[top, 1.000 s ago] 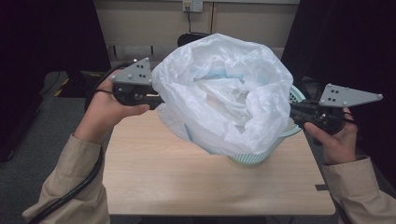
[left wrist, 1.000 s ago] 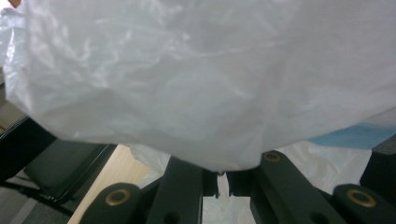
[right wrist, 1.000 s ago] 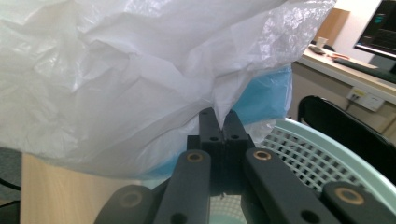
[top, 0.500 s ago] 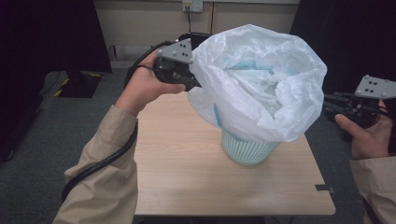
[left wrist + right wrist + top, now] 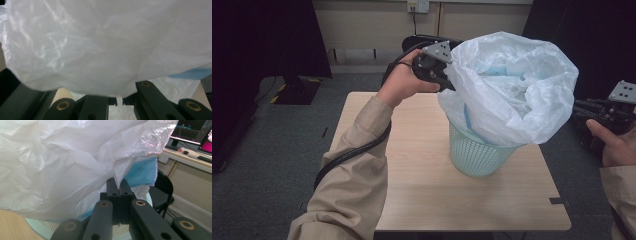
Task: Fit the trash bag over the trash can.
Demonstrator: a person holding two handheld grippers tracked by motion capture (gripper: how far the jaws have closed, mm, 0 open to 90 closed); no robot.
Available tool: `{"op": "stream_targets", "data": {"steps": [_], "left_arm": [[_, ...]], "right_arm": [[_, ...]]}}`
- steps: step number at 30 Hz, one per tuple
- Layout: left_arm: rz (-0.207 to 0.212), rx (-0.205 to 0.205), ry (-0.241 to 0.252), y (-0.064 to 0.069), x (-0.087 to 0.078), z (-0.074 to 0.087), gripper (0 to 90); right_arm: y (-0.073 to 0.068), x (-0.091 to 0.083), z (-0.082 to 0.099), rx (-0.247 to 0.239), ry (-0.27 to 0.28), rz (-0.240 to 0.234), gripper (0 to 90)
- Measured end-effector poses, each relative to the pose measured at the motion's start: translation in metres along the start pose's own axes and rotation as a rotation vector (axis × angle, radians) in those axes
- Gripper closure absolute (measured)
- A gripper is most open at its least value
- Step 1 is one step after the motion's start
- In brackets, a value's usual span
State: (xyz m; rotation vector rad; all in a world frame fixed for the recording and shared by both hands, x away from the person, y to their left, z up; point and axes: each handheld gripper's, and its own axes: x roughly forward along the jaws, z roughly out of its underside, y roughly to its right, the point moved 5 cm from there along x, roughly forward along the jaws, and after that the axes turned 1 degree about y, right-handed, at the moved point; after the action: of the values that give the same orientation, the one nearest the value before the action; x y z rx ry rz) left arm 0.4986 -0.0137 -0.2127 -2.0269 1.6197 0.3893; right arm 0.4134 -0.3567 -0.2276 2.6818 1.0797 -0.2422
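Observation:
A big white plastic bag [image 5: 512,85] is held spread open above a pale green mesh basket [image 5: 477,155] that stands on the wooden table [image 5: 422,200]. Some light blue plastic [image 5: 507,72] shows inside the bag. My left gripper [image 5: 448,75] is shut on the bag's far left rim. In the left gripper view the bag [image 5: 105,45] drapes over the jaw tips. My right gripper [image 5: 581,111] is shut on the bag's right rim; in the right gripper view the gripper [image 5: 117,185] pinches a fold of the film, with the blue plastic [image 5: 141,173] just behind.
A black chair [image 5: 417,42] stands behind the table, close to my left hand. A desk with monitors [image 5: 192,130] is at the upper right of the right gripper view. A small black mark [image 5: 558,201] lies near the table's front right corner. Grey carpet surrounds the table.
My left hand swung from the bag's left side to its far side. My right hand moved out to the right. The bag's mouth stretched wider and more of the basket shows.

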Motion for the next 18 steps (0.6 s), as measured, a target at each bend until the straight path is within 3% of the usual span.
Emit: {"op": "stream_targets", "data": {"steps": [6,14,18], "left_arm": [[-0.006,-0.043,-0.048,-0.002,0.011,0.026,85.1],[0.014,-0.083,-0.083,0.003,0.012,0.051,85.0],[0.022,-0.103,-0.072,0.006,0.011,0.061,85.0]], "right_arm": [[0.004,0.0,0.022,0.024,-0.045,0.014,90.0],[0.004,0.003,0.049,0.069,-0.08,0.017,90.0],[0.004,0.004,0.056,0.088,-0.086,0.02,89.9]]}}
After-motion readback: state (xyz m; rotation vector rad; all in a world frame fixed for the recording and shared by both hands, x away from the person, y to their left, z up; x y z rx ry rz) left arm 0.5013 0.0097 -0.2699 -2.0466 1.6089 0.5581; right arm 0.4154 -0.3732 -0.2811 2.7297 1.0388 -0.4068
